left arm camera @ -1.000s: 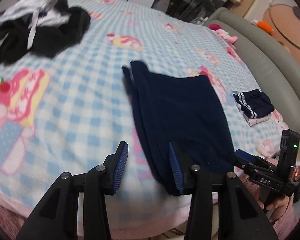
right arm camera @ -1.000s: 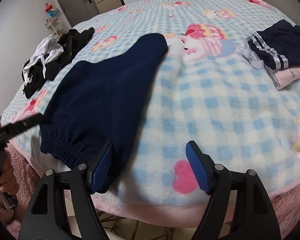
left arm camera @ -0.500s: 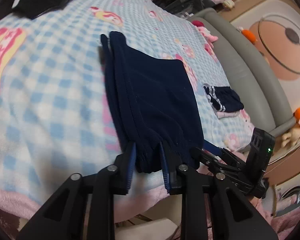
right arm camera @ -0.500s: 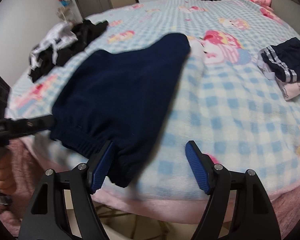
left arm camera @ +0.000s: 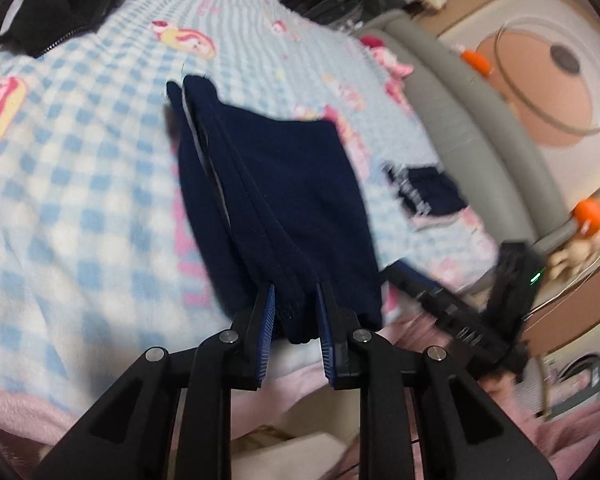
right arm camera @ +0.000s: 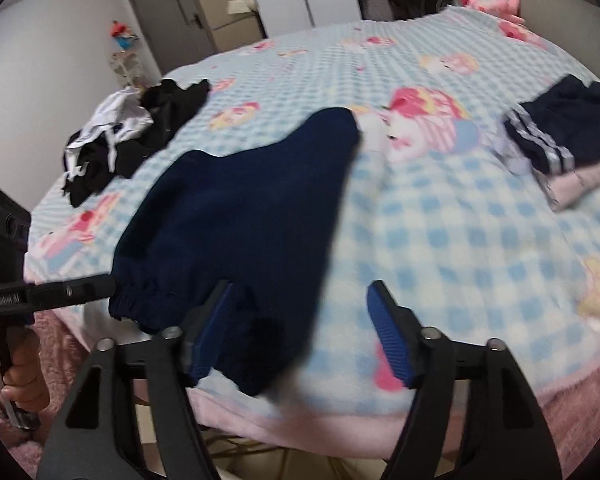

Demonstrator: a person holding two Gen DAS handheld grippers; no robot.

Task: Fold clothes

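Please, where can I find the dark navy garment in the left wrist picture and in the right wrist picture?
Left wrist: the navy garment runs from upper centre down to the left hand-held gripper, whose fingers flank its near hem.
Right wrist: it lies centre-left; its near edge sits beside the left finger of the open right hand-held gripper.
Shared landmark: the folded striped clothes, right of the garment.

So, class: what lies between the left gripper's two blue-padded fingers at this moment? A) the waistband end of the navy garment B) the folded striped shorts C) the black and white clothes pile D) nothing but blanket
A: the left gripper has closed on the elastic end of the navy garment.
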